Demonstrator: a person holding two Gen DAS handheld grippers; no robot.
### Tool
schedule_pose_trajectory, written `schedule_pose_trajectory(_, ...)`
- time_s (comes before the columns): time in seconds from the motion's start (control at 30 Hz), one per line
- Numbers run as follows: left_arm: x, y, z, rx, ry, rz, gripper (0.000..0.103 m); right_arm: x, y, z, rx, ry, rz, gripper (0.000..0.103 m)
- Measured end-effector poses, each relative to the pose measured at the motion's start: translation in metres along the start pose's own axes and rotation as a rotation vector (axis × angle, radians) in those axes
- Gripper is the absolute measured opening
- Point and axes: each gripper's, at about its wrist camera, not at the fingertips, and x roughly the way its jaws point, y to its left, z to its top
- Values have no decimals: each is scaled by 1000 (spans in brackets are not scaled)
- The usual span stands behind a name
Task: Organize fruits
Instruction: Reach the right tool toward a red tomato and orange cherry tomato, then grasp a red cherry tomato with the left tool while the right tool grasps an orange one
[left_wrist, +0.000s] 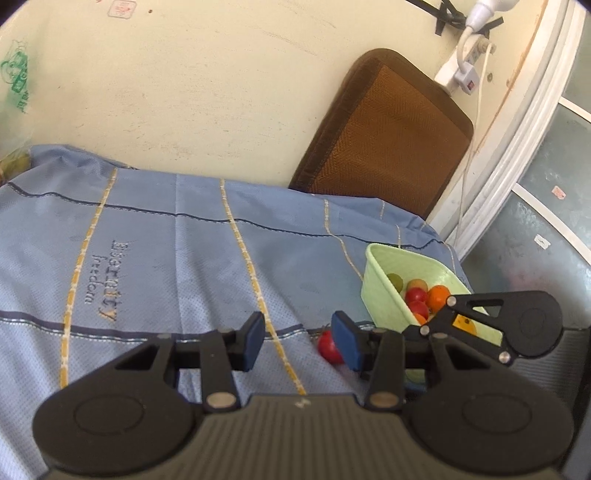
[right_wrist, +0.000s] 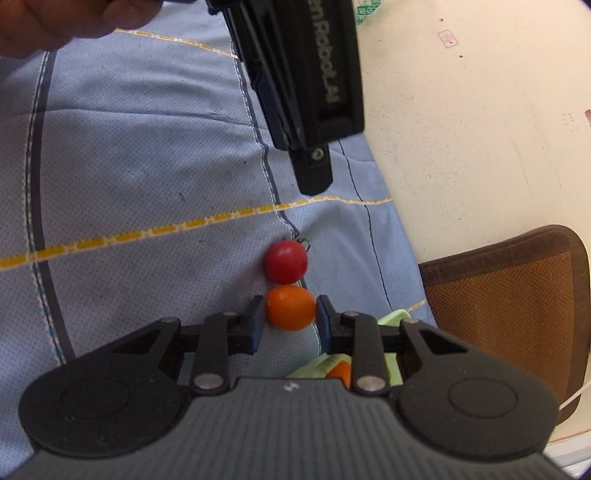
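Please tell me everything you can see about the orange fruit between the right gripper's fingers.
The orange fruit is small, oval, smooth and glossy, uniformly orange. It sits between the right gripper pads, which touch both its sides. It is above the blue cloth, just next to a red fruit; whether they touch is unclear.

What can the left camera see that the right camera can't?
Only the left camera shows the inside of the green bowl, full of red, orange and green fruits, and the open left tongs. Only the right camera shows the orange fruit pinched in the right tongs. Both show the red fruit on the blue cloth, and the brown mat against the wall.
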Motion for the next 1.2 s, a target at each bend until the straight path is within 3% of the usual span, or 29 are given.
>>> schedule_pose_trajectory(0.1, 7, -10, -1, 42, 11, -3, 41, -25, -11, -13, 185, -71, 26, 31)
schedule_pose_trajectory(0.27, 28, -35, -4, 152, 43, 30, 45, -63, -18, -57, 599, -205, 124, 31)
schedule_pose_trajectory(0.5, 60, -53, -13, 256, 88, 116, 45, -72, -2, -106, 1027, -299, 179, 31)
schedule_pose_trajectory(0.57, 61, -56, -18, 305, 77, 135, 38, -70, 1, -114, 1114, -311, 200, 31)
schedule_pose_trajectory(0.6, 60, -59, -21, 325, 75, 140, 29, -69, 2, -116, 1130, -309, 199, 31)
schedule_pose_trajectory(0.63, 58, -61, -23, 337, 73, 144, 29, -67, 5, -109, 1134, -304, 196, 31)
schedule_pose_trajectory(0.87, 4, -70, -47, 333, 27, 115, 28, -67, 14, -110, 1139, -321, 183, 31)
schedule_pose_trajectory(1.03, -39, -69, -80, 304, 43, 104, 29, -74, 28, -103, 1101, -326, 182, 32)
schedule_pose_trajectory(1.2, -57, -70, -104, 318, 42, 142, 29, -75, 35, -96, 1070, -331, 170, 33)
